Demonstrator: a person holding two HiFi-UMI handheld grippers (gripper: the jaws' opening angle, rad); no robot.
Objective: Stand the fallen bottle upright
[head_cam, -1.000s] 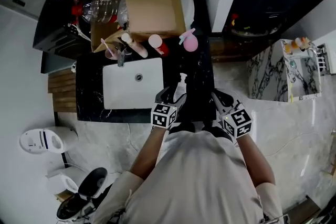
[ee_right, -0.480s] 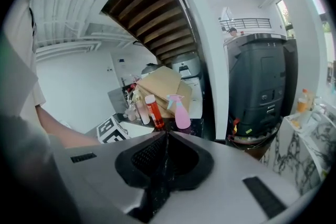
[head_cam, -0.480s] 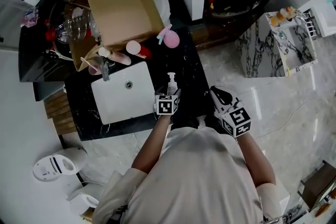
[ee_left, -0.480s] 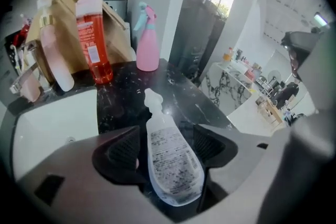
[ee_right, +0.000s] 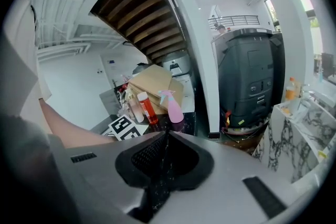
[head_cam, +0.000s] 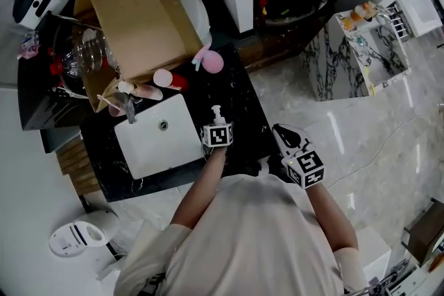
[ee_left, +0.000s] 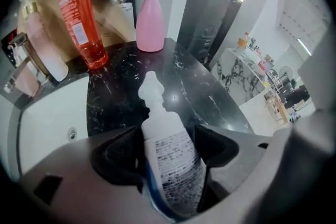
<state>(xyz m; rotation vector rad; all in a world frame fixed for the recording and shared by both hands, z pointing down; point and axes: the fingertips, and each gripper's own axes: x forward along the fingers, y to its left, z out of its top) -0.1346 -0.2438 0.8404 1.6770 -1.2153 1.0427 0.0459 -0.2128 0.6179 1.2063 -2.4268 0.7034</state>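
We find the white pump bottle [head_cam: 217,113] on the black marble worktop [head_cam: 248,102], right of the white sink [head_cam: 164,142], with the pink spray bottle [head_cam: 211,61] behind.

location: domestic washbasin corner. evidence: white sink [head_cam: 149,147] set in black marble surface [head_cam: 244,106], tap [head_cam: 127,109], toiletry bottles [head_cam: 167,79], pink spray bottle [head_cam: 211,61], marble floor [head_cam: 336,132], staircase underside [ee_right: 149,16].

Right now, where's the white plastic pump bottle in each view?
Head view: white plastic pump bottle on the black stone counter, right of the white sink, at the tip of the left gripper.
Left gripper view: bottom centre, between the gripper's opening fingers.
Right gripper view: not in it.
Shared landmark: pink plastic spray bottle, in all three.
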